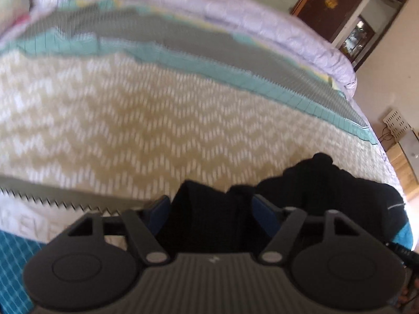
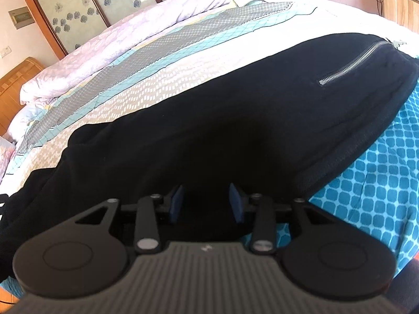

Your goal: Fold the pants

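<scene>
Nearest in the left wrist view, the left gripper (image 1: 209, 204) has its two blue-padded fingers (image 1: 263, 209) spread wide, with a bunched fold of the black pants (image 1: 314, 183) sitting between them. The cloth fills the gap, but whether the pads actually press it cannot be told; the jaws look released rather than clenched. That bundle of dark fabric rises in a lump just past the right-hand finger and trails off toward the lower right edge of the picture.

In the right wrist view, the right gripper (image 2: 207, 204) is likewise parted, its blue pads (image 2: 235, 205) well apart and set over the near edge of the pants (image 2: 222, 120). Dark cloth lies between and under the fingers; a firm grasp is not visible.

Beyond the fingers the pants stretch flat across the bed, waistband toward the right, with a silver pocket zipper (image 2: 353, 61) running diagonally near the far right end. They lie on a patterned bedspread (image 2: 125, 99) of beige chevrons, teal and grey bands, with a teal lattice section (image 2: 366, 188) at the near right. Farther back a pale lilac quilt (image 2: 104, 47) is heaped along the far side of the bed, and behind it stands a wood-framed wardrobe door with flower decals (image 2: 86, 5).
</scene>
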`<state>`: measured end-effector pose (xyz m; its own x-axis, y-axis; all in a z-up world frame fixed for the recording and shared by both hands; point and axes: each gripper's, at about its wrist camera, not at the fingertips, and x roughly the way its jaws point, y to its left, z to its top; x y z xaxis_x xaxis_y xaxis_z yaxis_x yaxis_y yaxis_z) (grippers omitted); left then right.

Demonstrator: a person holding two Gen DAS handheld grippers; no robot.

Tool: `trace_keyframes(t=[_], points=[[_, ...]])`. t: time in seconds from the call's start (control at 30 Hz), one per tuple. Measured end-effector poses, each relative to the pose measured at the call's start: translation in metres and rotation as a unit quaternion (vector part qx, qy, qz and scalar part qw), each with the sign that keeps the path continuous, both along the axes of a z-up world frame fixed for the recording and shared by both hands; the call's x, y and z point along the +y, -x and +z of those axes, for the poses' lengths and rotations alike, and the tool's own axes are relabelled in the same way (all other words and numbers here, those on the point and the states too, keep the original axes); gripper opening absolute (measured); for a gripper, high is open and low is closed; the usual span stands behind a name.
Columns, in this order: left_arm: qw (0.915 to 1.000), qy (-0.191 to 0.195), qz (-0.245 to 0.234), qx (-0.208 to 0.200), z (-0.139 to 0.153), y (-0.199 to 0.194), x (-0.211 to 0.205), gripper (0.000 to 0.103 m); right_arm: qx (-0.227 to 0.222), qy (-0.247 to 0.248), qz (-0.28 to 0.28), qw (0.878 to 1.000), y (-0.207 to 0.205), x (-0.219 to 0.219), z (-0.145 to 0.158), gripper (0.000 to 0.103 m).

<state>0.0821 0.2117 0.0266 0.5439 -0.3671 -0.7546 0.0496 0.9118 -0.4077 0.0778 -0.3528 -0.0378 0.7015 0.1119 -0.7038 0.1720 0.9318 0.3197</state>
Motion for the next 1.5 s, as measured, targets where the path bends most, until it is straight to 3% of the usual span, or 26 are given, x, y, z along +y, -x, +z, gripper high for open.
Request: trace_keyframes(t=[0.03, 0.07, 0.13, 0.23, 0.33, 0.43, 0.53, 0.63, 0.7, 0.83, 0.9, 1.0, 1.07, 1.2, 1.23, 1.27, 1.3, 1.33, 1.37, 1.4, 1.47, 1.5], points=[[0.9999, 0.013, -0.007, 0.004, 0.000, 0.000, 0.001, 0.020, 0.000, 0.001, 0.000, 1.000, 0.000, 0.001, 0.000, 0.045], [0.9996, 0.024, -0.015, 0.003, 0.001, 0.000, 0.000, 0.011, -0.001, 0.001, -0.001, 1.000, -0.002, 0.005, 0.000, 0.045], [0.9985, 0.040, -0.034, -0.014, 0.009, 0.008, -0.003, 0.008, -0.001, 0.006, -0.001, 1.000, -0.002, 0.009, 0.000, 0.049], [0.9988, -0.003, -0.013, -0.047, 0.027, 0.022, -0.009, 0.007, -0.001, 0.014, 0.005, 1.000, -0.003, 0.012, 0.001, 0.056], [0.9939, -0.009, 0.073, -0.083, 0.042, 0.022, 0.021, 0.007, -0.001, 0.028, 0.010, 1.000, -0.003, 0.014, 0.002, 0.057], [0.9803, -0.011, 0.182, -0.075, 0.032, 0.019, 0.063, 0.007, -0.001, 0.026, 0.009, 1.000, -0.003, 0.010, 0.001, 0.058], [0.9703, 0.013, 0.242, 0.000, -0.006, 0.011, 0.085, 0.011, 0.001, 0.028, 0.012, 1.000, -0.006, 0.011, 0.003, 0.060], [0.9698, 0.019, 0.242, -0.022, -0.001, 0.026, 0.083, 0.022, 0.001, 0.025, 0.015, 1.000, -0.004, 0.008, 0.004, 0.060], [0.9690, 0.024, 0.243, -0.039, 0.013, 0.042, 0.084, 0.055, 0.001, 0.011, 0.013, 1.000, -0.005, 0.004, 0.005, 0.060], [0.9688, 0.044, 0.238, -0.054, 0.032, 0.083, 0.090, 0.059, 0.006, -0.012, 0.010, 1.000, -0.007, -0.006, 0.008, 0.060], [0.9706, 0.056, 0.231, -0.038, 0.030, 0.103, 0.089, 0.069, -0.003, -0.032, 0.020, 0.999, -0.005, -0.007, 0.013, 0.059], [0.9687, 0.131, 0.210, 0.011, 0.012, 0.127, 0.079, 0.084, -0.024, -0.031, 0.058, 0.998, -0.003, 0.005, 0.022, 0.059], [0.9582, 0.204, 0.198, 0.036, -0.003, 0.137, 0.071, 0.086, -0.040, -0.018, 0.102, 0.994, -0.004, 0.022, 0.030, 0.059], [0.9150, 0.343, 0.202, 0.068, -0.035, 0.128, 0.052, 0.091, -0.066, 0.009, 0.204, 0.977, -0.009, 0.064, 0.043, 0.059], [0.9110, 0.353, 0.204, 0.063, -0.039, 0.122, 0.047, 0.087, -0.069, 0.012, 0.223, 0.972, -0.011, 0.076, 0.044, 0.059], [0.9106, 0.351, 0.210, 0.060, -0.043, 0.115, 0.043, 0.067, -0.068, 0.010, 0.239, 0.969, -0.014, 0.086, 0.044, 0.059], [0.9134, 0.338, 0.216, 0.067, -0.046, 0.106, 0.041, 0.030, -0.065, 0.007, 0.254, 0.965, -0.017, 0.095, 0.042, 0.059], [0.9165, 0.329, 0.216, 0.074, -0.046, 0.100, 0.039, 0.012, -0.059, 0.007, 0.266, 0.962, -0.019, 0.105, 0.040, 0.058], [0.9211, 0.320, 0.211, 0.066, -0.041, 0.096, 0.039, 0.008, -0.051, 0.011, 0.276, 0.960, -0.020, 0.114, 0.037, 0.058], [0.9313, 0.302, 0.200, 0.039, -0.027, 0.096, 0.039, 0.007, -0.042, 0.017, 0.285, 0.958, -0.020, 0.120, 0.032, 0.058], [0.9636, 0.215, 0.150, -0.053, 0.020, 0.100, 0.029, 0.007, -0.023, 0.019, 0.301, 0.953, -0.019, 0.129, 0.022, 0.058], [0.9738, 0.163, 0.128, -0.093, 0.041, 0.102, 0.021, 0.007, -0.007, 0.014, 0.306, 0.952, -0.018, 0.130, 0.016, 0.058]])
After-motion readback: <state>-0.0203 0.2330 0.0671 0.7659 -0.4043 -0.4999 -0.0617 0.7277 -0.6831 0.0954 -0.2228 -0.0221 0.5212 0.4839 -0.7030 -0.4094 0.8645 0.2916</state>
